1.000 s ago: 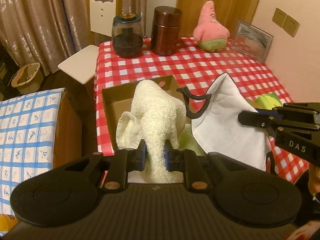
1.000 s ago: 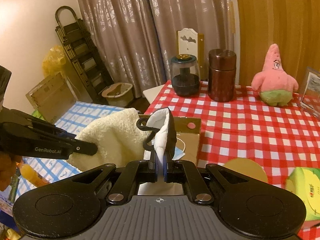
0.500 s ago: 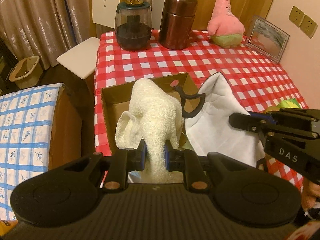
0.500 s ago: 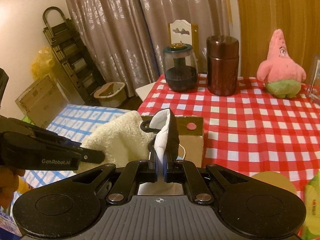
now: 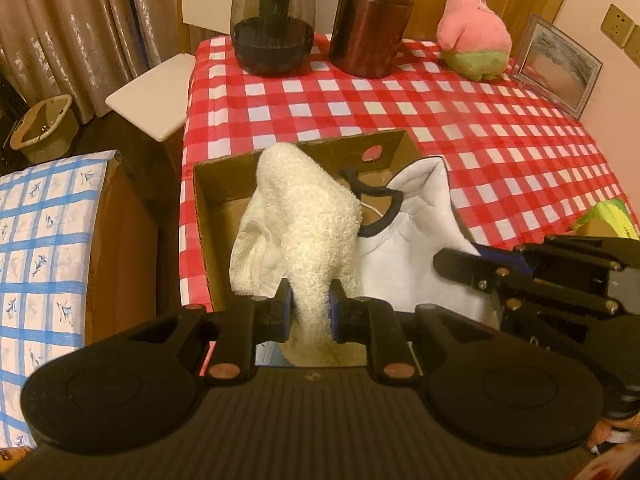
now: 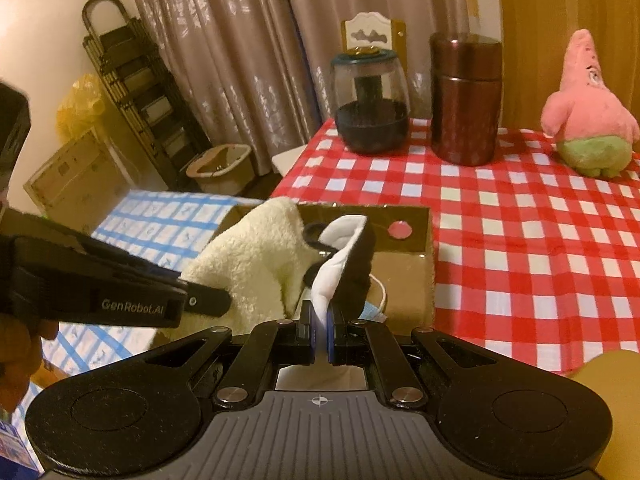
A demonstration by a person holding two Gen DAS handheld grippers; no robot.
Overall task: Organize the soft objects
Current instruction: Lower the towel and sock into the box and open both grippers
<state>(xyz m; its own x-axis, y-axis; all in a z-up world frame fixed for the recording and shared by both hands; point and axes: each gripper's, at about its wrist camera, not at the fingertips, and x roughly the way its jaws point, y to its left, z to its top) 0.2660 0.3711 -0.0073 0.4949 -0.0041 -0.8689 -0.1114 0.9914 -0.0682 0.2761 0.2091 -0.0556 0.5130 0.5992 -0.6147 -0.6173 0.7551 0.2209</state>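
- We find the left hand-held gripper [image 5: 310, 308] clamped on one cream towel [image 5: 304, 220]; its jaws stand narrowly apart, with the cloth's lower end pinched between the pads. The towel hangs over the open cardboard box [image 5: 208, 216], which sits on the desk [image 5: 500, 152] at its near-left corner.
- We count one box. Inside it, a pale blue item shows low under the towel; we cannot tell what it is, nor whether more lies beneath.
- We find the right hand-held gripper [image 6: 320, 322] closed almost fully on one white cloth piece with black trim [image 6: 340, 256], held over the same box, just beside the towel.
- We judge the task part done: two soft things are gripped above the box, and neither is released into it yet.
- Further right, one pink star plush [image 5: 474, 28] stands at the desk's far edge, well apart from the box, and in our judgement awaits sorting.
- Also on the desk: one dark glass jar [image 5: 274, 20], one brown canister [image 5: 372, 20] and one picture frame [image 5: 560, 68], none of them soft.
- A yellow-green item [image 5: 612, 220] lies at the right edge; we cannot identify it.
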